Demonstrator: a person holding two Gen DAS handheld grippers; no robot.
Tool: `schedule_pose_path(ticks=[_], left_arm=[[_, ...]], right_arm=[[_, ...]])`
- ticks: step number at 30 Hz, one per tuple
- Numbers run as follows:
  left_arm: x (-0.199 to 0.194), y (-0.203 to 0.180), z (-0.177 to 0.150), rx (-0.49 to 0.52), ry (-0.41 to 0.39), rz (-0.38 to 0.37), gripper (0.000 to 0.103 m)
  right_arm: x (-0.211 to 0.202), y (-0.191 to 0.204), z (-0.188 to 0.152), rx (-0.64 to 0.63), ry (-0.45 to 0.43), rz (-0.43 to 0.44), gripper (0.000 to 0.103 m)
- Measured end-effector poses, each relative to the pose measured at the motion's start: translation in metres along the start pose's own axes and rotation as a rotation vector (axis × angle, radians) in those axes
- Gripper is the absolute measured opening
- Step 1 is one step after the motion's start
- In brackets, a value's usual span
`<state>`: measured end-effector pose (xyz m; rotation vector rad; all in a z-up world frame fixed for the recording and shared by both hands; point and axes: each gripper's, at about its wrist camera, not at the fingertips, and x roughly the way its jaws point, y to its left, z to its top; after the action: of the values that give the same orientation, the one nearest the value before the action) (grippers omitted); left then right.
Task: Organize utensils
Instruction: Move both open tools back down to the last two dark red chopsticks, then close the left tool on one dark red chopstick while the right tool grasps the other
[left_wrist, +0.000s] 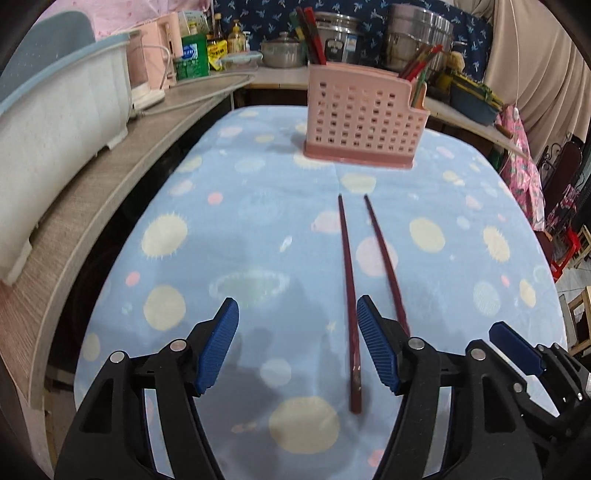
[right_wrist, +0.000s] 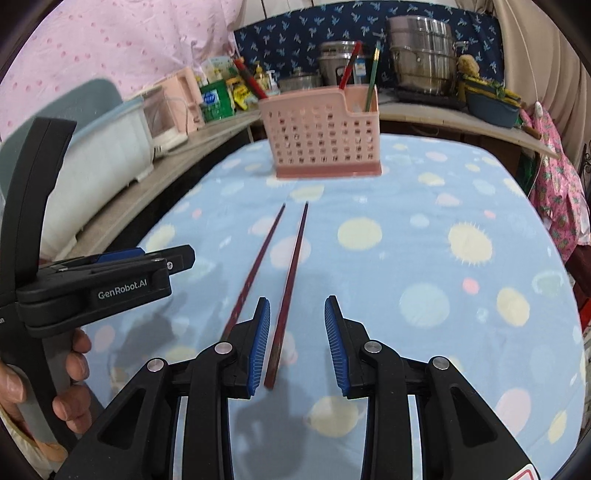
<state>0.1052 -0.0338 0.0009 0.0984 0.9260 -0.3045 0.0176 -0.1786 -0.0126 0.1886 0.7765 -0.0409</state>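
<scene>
Chopsticks, two dark red wooden: one lay between your spread left gripper, the other between your spread right gripper, neither gripped.

Both grippers are black plastic with ribbed blue pads, silver pivot screws; "GenRobot.AI" lettering.

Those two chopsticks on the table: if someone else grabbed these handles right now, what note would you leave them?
Left gripper: open, holding nothing, low over the near end of the left chopstick.
Right gripper: open, holding nothing, over the near end of the right chopstick.
Both chopsticks lie side by side on the blue dotted cloth, tips toward the pink holder.
Done: a few chopsticks already stand in the holder.
Left: pick up these two and put them in.
</scene>
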Motion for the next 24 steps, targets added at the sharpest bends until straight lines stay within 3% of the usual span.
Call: schedule_pose_path(ticks=[8, 19, 24], left_arm=[[0.012, 0.004, -0.031, -0.009, 0.068, -0.007, 0.063], [0.012, 0.003, -0.041, 0.003, 0.077, -0.014, 0.07], [0.013, -0.002, -0.044, 0.015, 0.086, -0.023, 0.071]], right_arm=[[0.019, 0.012, -0.033, -0.021, 0.083, 0.014, 0.03], [0.034, 0.019, -0.038, -0.038, 0.109, 0.016, 0.03], [0.038, 0.017, -0.041, -0.043, 0.108, -0.005, 0.02]])
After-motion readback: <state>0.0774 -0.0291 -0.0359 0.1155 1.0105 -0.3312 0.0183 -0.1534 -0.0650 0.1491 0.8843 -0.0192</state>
